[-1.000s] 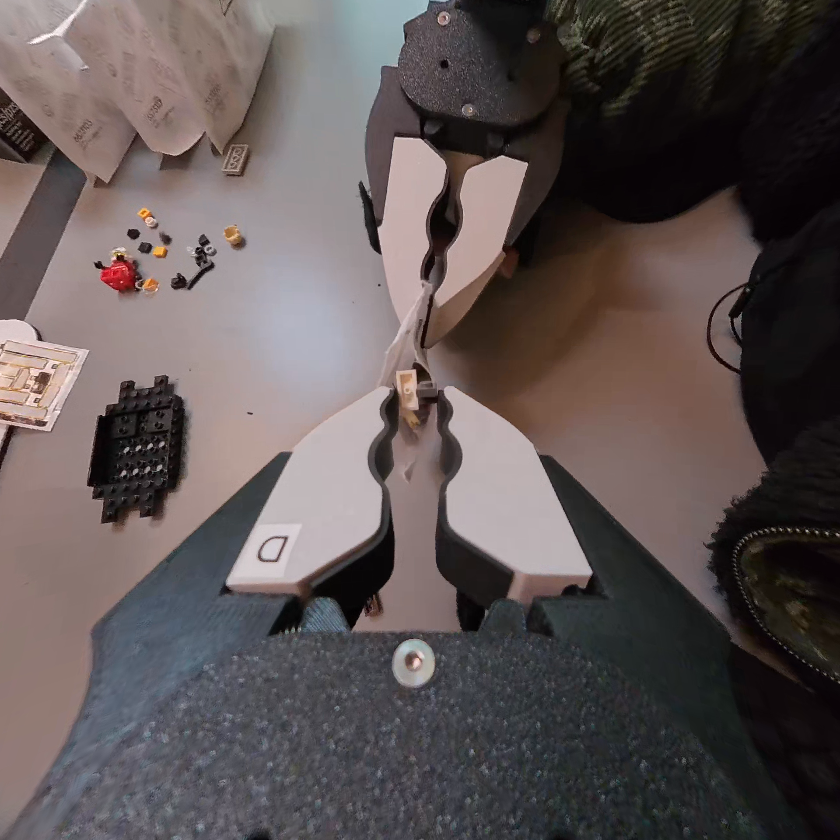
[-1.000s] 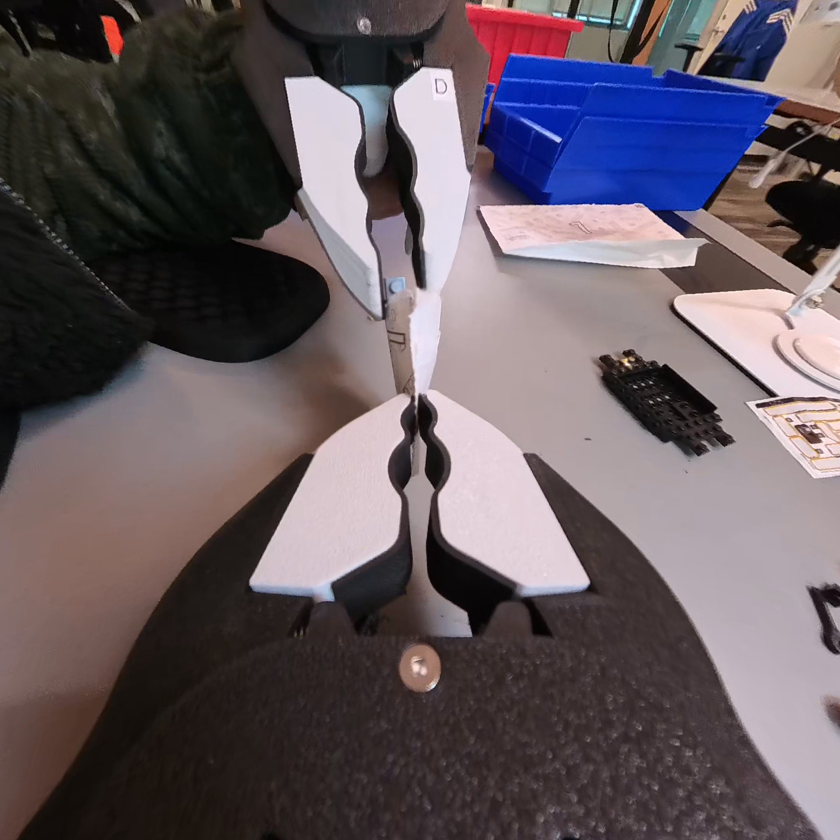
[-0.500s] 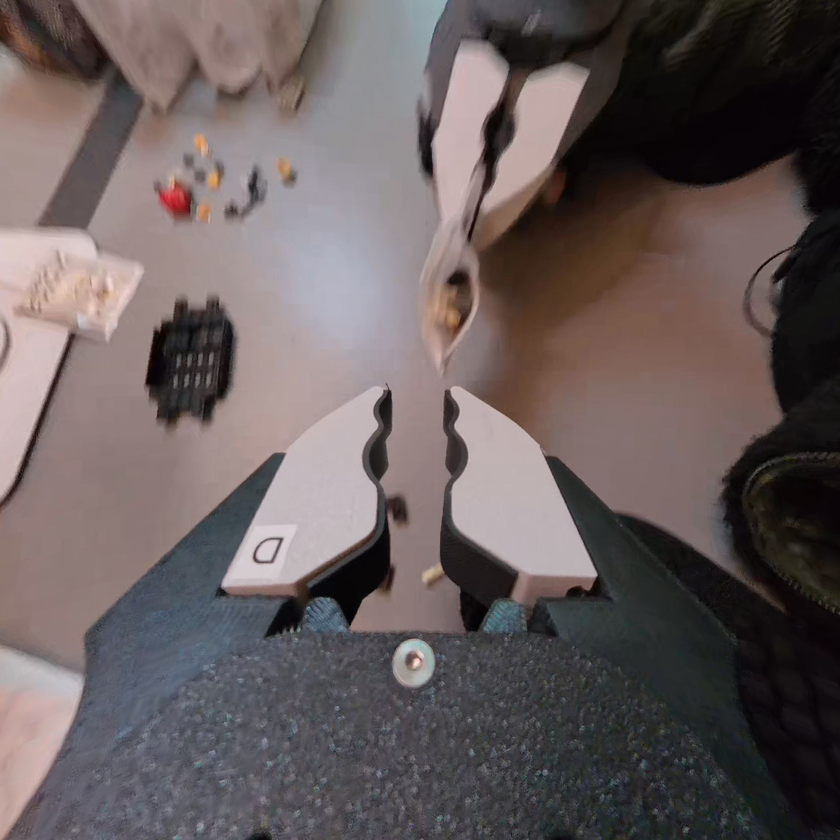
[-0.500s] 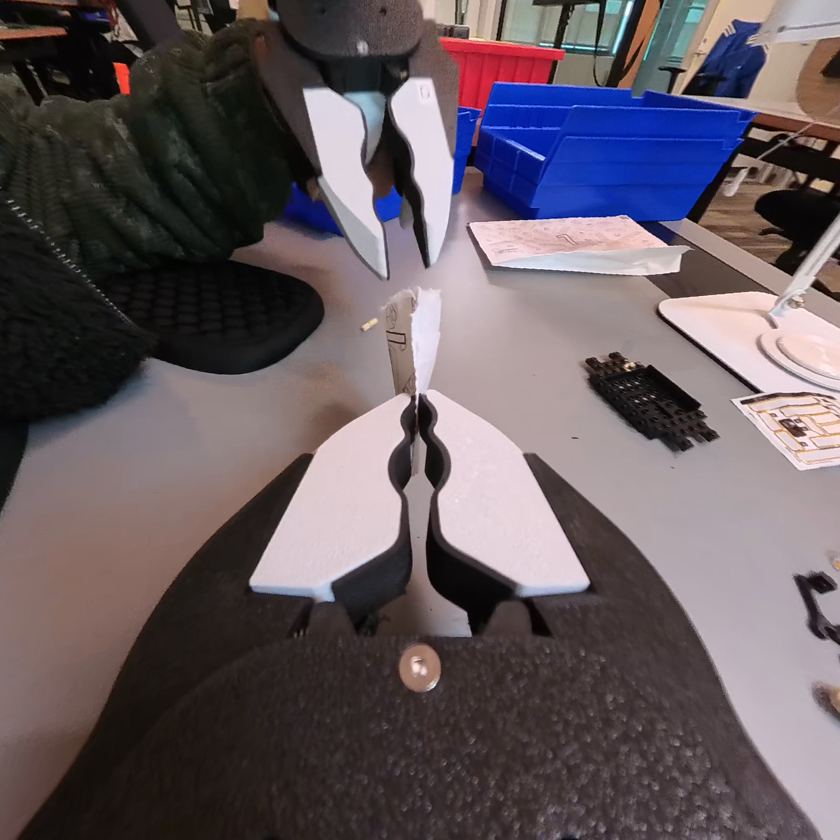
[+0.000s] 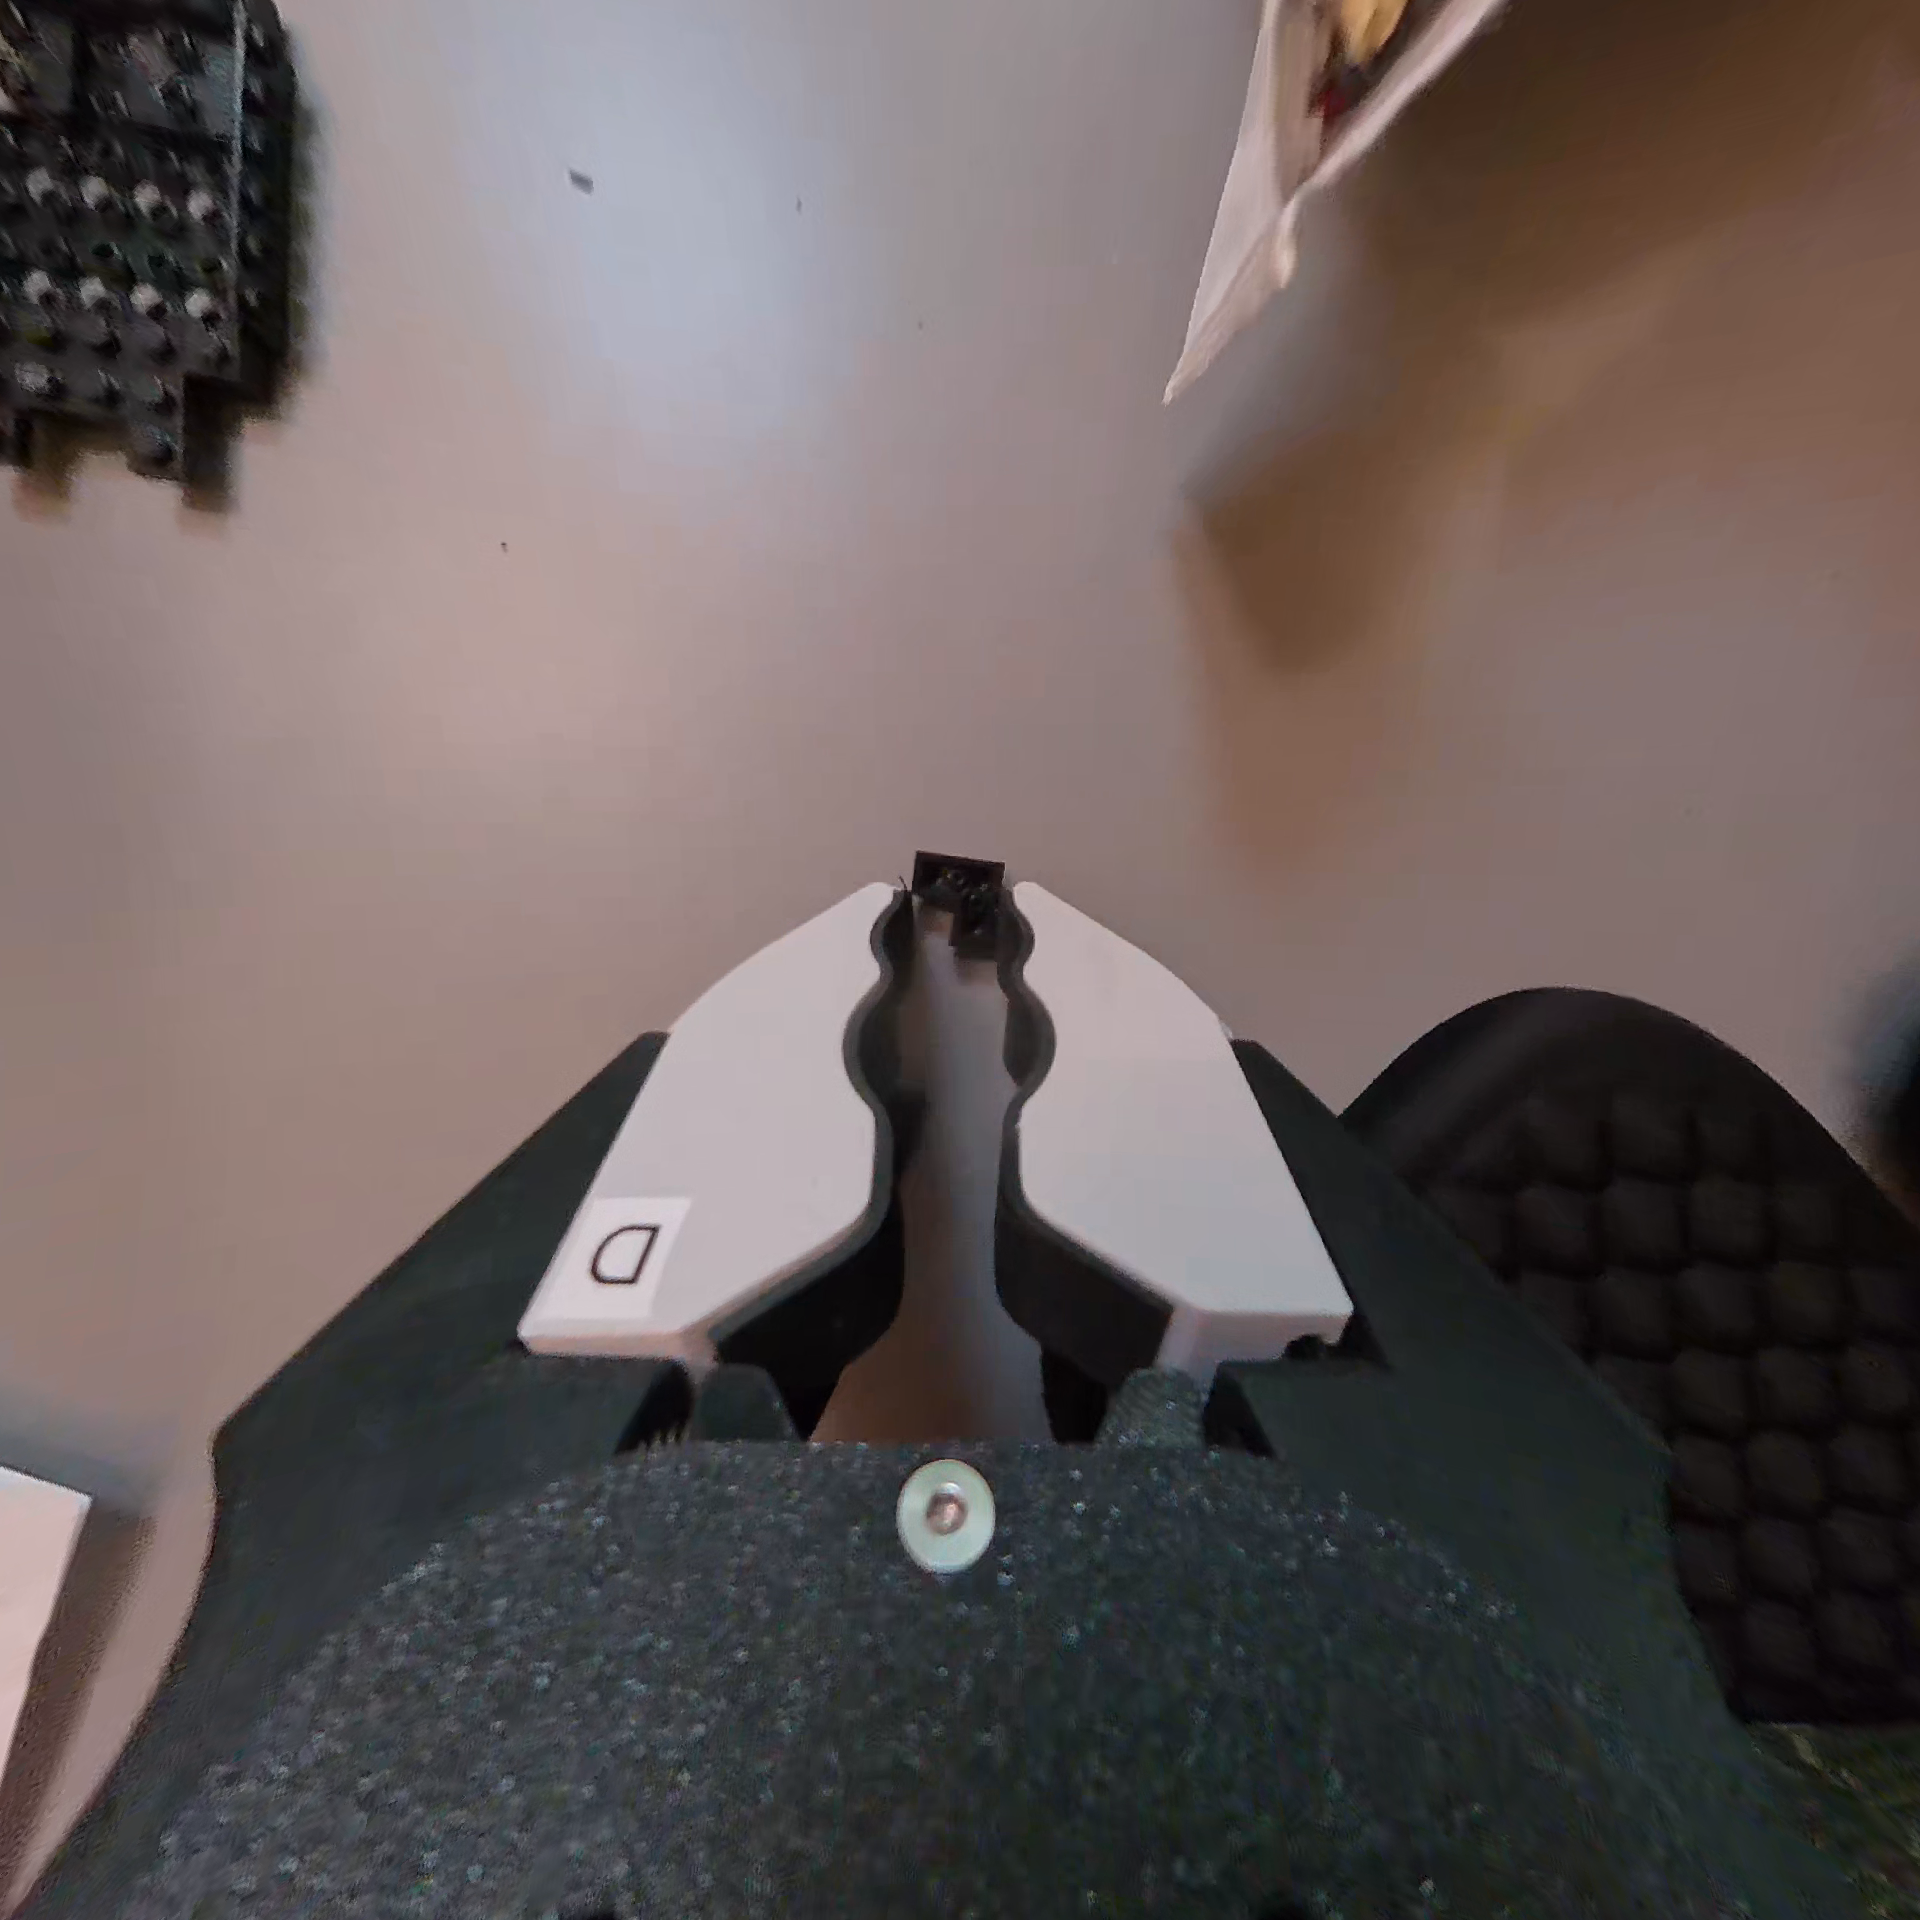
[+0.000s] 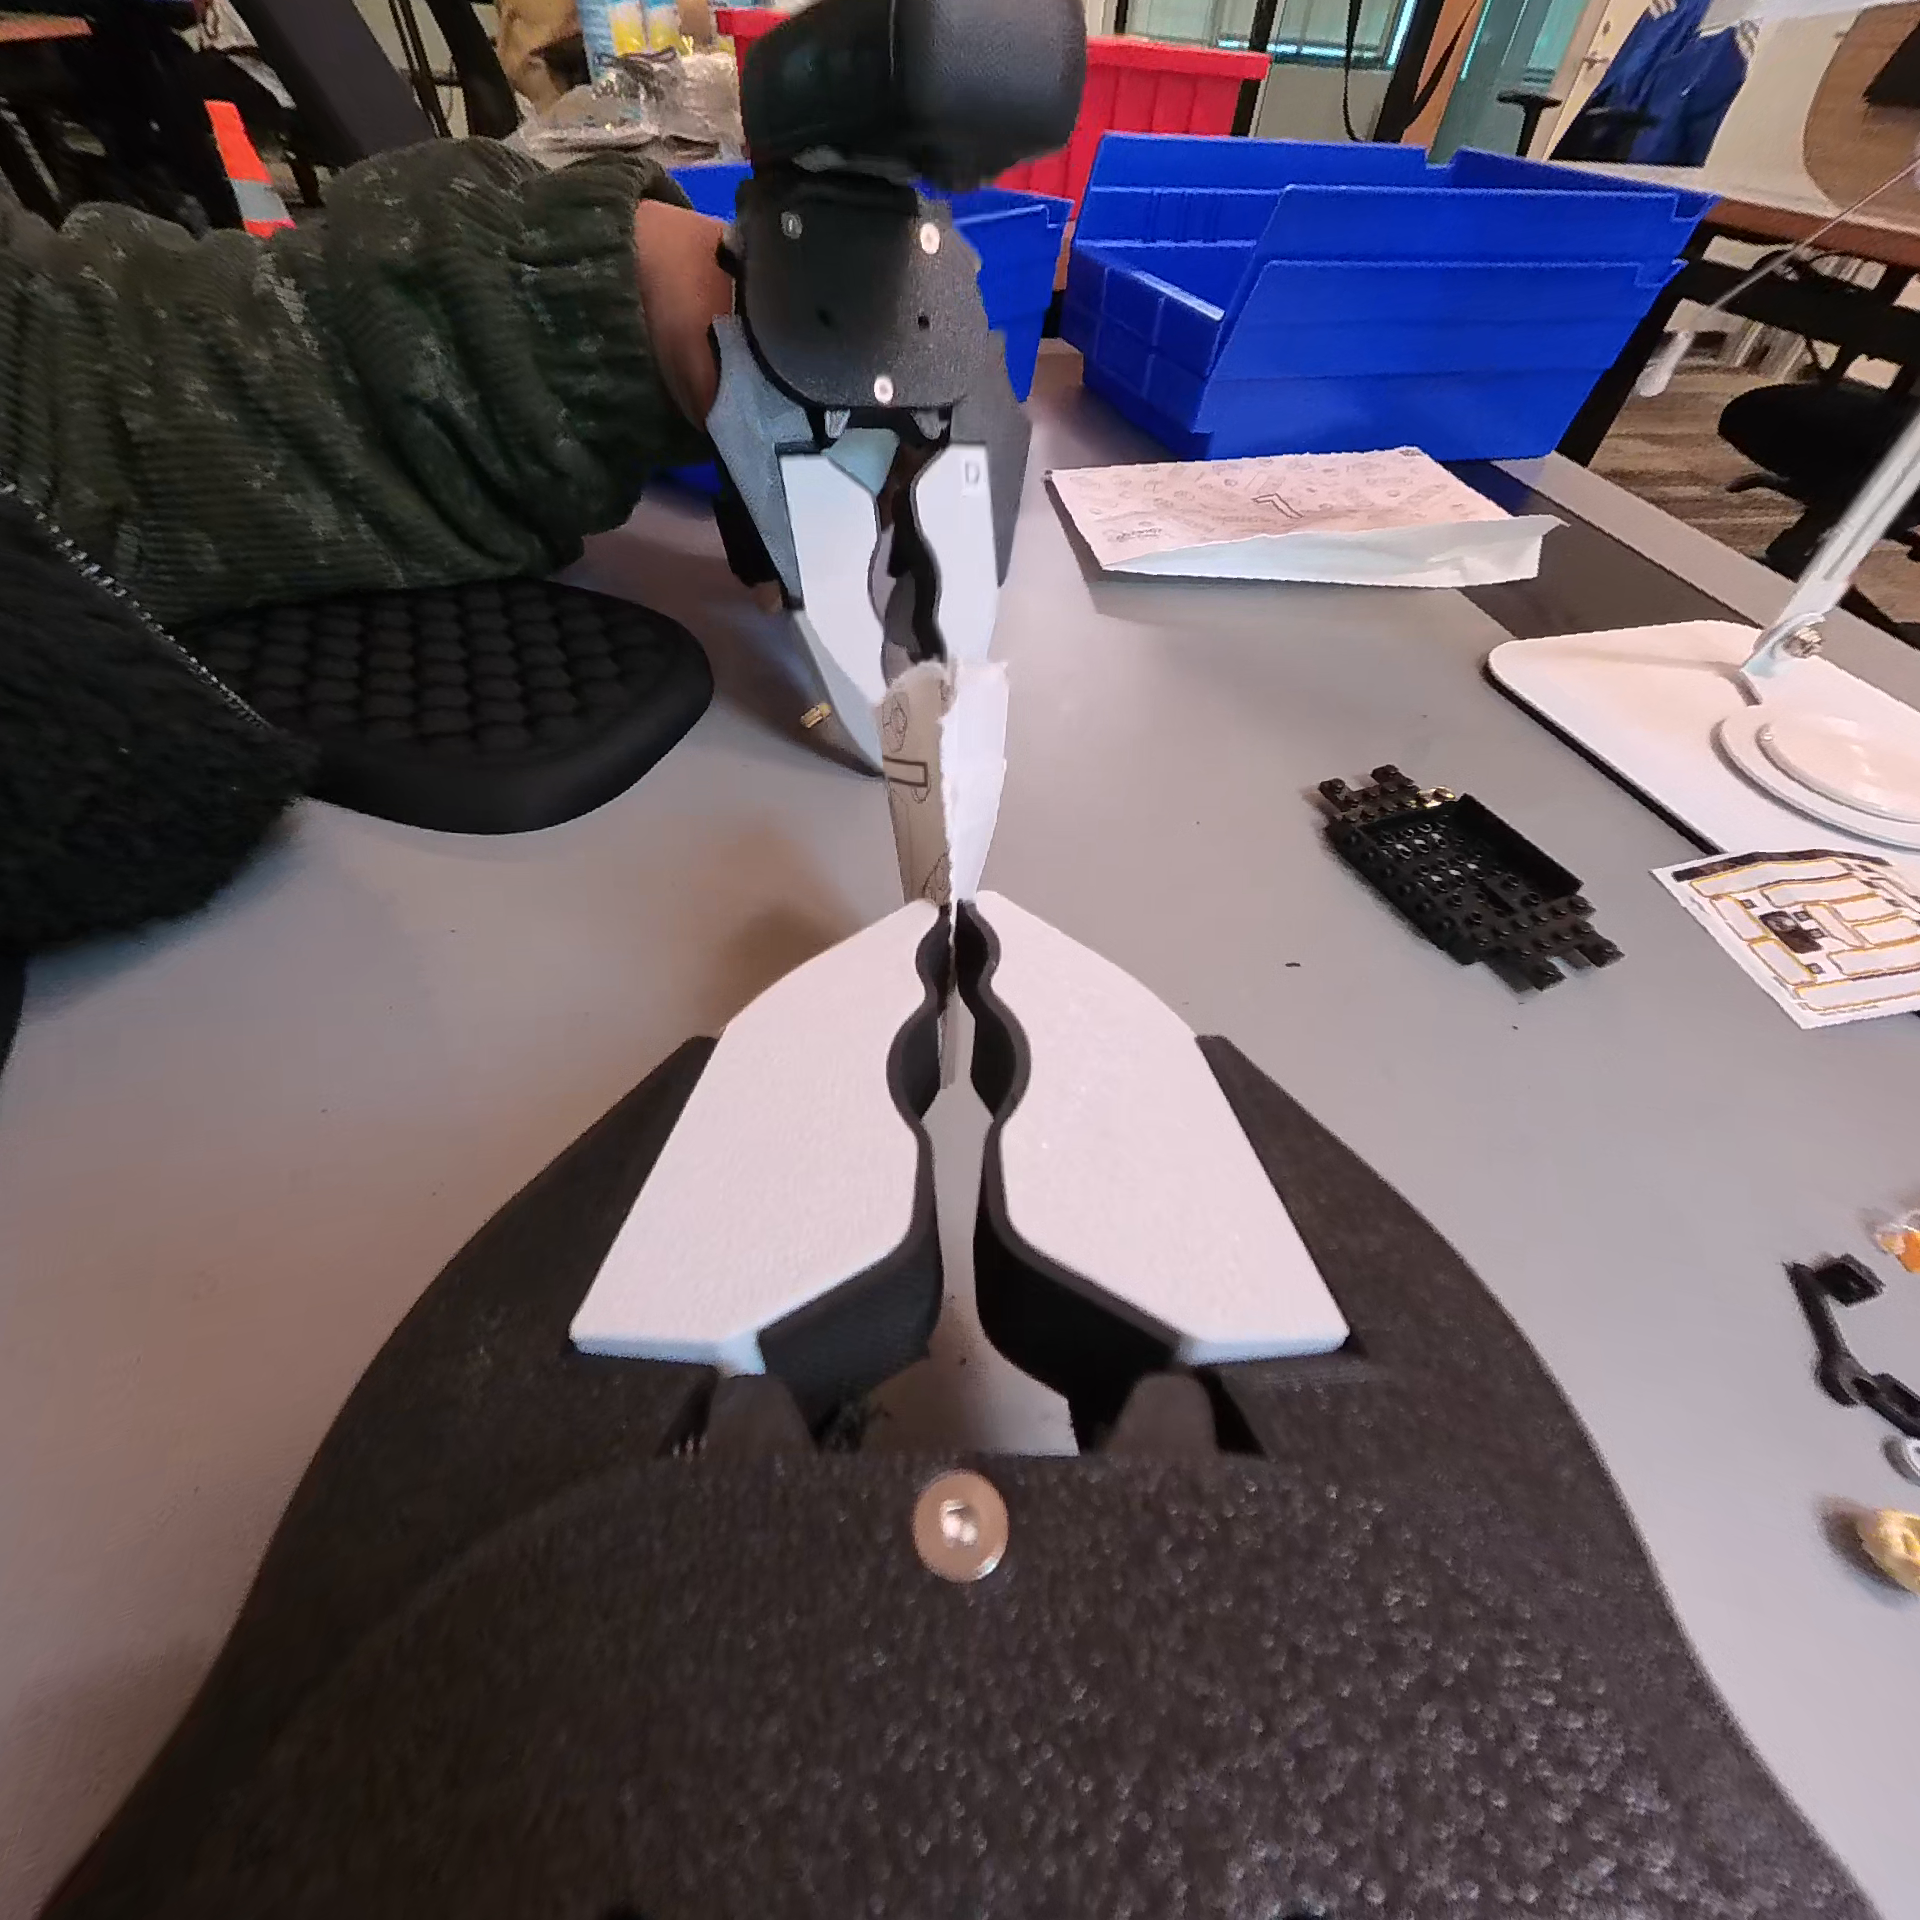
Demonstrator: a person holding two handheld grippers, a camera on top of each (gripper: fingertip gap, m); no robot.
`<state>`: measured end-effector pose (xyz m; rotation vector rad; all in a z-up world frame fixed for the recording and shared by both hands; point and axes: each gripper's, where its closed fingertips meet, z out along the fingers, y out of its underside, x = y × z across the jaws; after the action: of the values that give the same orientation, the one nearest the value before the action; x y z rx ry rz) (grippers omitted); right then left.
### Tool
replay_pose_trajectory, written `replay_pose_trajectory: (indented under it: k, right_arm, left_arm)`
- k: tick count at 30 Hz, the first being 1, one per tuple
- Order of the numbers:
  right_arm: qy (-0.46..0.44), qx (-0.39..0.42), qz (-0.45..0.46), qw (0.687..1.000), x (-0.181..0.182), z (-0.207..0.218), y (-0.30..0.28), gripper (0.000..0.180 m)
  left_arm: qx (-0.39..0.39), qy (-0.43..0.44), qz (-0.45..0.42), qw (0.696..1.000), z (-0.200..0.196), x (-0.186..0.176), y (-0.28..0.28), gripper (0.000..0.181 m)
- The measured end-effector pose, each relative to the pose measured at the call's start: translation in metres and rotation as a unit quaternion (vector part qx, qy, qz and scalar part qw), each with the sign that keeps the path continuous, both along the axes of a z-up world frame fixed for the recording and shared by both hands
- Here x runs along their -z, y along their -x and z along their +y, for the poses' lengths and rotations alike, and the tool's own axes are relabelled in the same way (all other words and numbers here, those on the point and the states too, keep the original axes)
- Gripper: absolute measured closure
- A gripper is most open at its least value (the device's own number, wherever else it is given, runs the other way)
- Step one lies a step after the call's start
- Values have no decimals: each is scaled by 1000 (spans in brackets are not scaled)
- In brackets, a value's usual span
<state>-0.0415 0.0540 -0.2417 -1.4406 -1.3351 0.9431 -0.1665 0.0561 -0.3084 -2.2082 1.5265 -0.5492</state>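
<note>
The right gripper (image 6: 954, 906) is clamped shut on the lower end of a small torn paper bag (image 6: 951, 790), which stands upright from its tips with the ragged mouth uppermost. The left gripper (image 5: 954, 883) points down at the grey surface (image 6: 416, 1091), its jaws narrowly apart around a tiny black piece (image 5: 956, 899) lodged at the very tips; whether they press on it cannot be told.

The black studded plate (image 6: 1465, 883) lies flat on the surface, well to the right of the bag. Just right of the plate sits a printed sheet (image 6: 1808, 935), behind the plate a white lamp base (image 6: 1662, 696), and farther behind a flat printed paper bag (image 6: 1288, 520) and blue bins (image 6: 1351, 312). Far left of the plate rests a black mesh pad (image 6: 468, 686).

Writing is sparse: a white sticker (image 5: 620, 1252) with one letter on the left gripper – and line-art printing on both bags. No brand is legible.
</note>
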Motion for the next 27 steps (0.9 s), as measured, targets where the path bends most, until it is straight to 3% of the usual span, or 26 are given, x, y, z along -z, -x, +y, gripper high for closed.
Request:
replay_pose_trajectory:
  k: [8, 17, 21, 27]
  right_arm:
    - [-11, -16, -26, 999, 8, -8, 7, 180]
    - [-9, -18, -5, 1000, 1, -9, 6, 180]
    - [-4, -12, 16, 1000, -6, -6, 3, 180]
    - [13, -2, 48, 999, -15, 1, -2, 180]
  left_arm:
    - [64, -110, -192, 973, -14, -90, -72, 166]
    - [56, -132, -196, 970, -9, -90, -77, 154]
    - [-8, -141, -164, 976, 12, -91, -29, 157]
    - [-98, -48, -36, 993, 15, -39, 47, 157]
